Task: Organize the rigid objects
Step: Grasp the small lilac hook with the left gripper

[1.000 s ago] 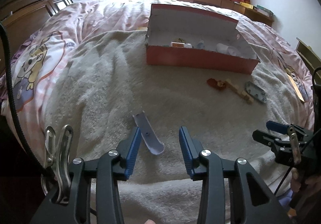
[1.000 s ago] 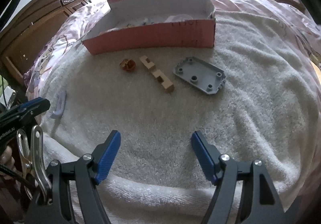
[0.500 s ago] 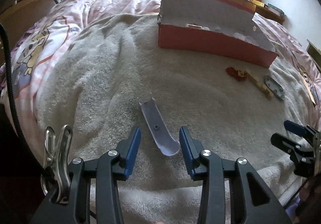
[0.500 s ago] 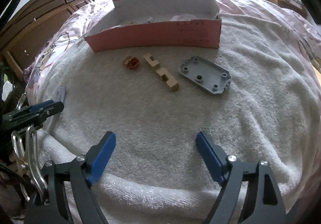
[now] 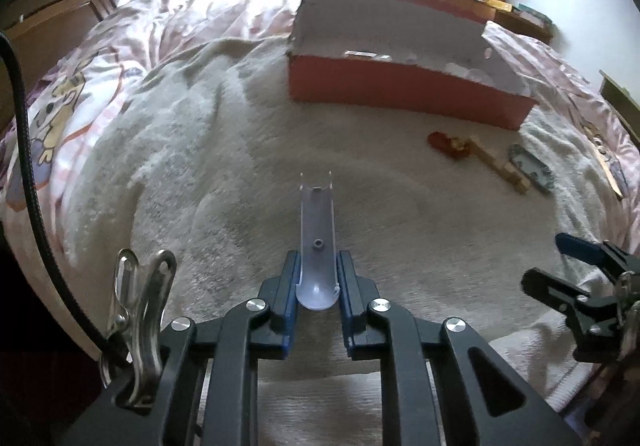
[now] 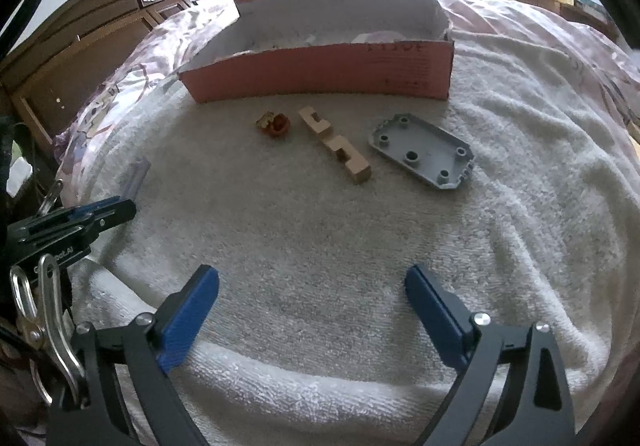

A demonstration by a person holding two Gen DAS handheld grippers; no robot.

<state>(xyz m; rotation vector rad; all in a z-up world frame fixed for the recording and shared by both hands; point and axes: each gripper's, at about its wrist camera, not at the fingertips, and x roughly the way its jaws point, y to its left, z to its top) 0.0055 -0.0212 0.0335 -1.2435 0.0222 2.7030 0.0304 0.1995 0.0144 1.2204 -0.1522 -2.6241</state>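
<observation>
Left gripper [image 5: 318, 284] now closed on trough [image 5: 317, 242], where jaws stood apart half second earlier; trough pinched at near end, far end over towel [image 5: 224, 182]. Grasp judged done; carry to box [image 5: 404, 90] next. Right gripper [image 6: 312, 310] held wide, empty.
</observation>
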